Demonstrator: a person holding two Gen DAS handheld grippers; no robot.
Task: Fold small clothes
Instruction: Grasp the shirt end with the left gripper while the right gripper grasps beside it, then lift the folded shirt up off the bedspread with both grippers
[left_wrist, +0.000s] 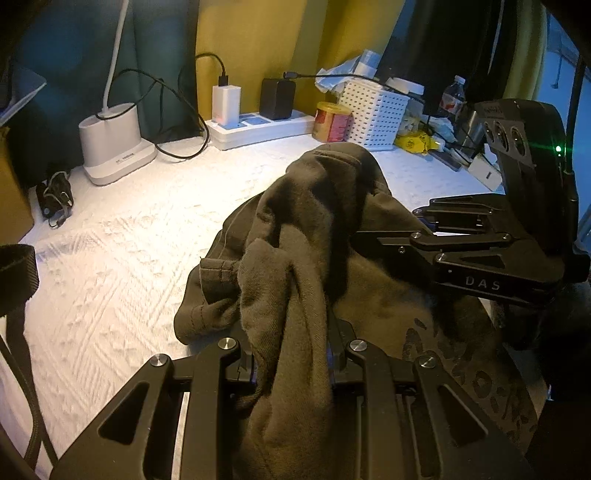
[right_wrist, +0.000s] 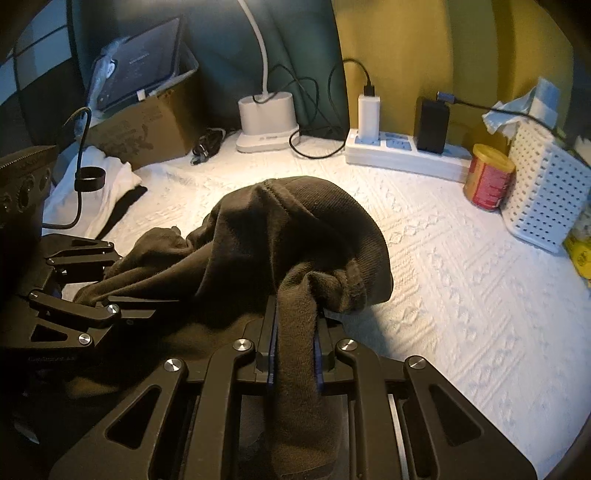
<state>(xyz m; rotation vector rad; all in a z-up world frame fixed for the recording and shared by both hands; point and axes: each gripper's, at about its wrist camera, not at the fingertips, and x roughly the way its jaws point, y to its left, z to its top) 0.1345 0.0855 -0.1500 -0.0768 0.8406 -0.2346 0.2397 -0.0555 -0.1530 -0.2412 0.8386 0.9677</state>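
Dark olive cotton fills both views: a small garment (left_wrist: 325, 229) heaped on my white quilted bedspread (left_wrist: 122, 258). My left gripper (left_wrist: 291, 354) is nearly closed, its pads pinching a bunched fold of the cloth. My right gripper (right_wrist: 295, 343) is clamped the same way on another fold beside a hemmed edge. Each gripper shows at the side of the other's view, close by. Behind stand a white power strip (right_wrist: 402, 155), a yellow tin (right_wrist: 487, 177) and a white perforated basket (right_wrist: 546, 199).
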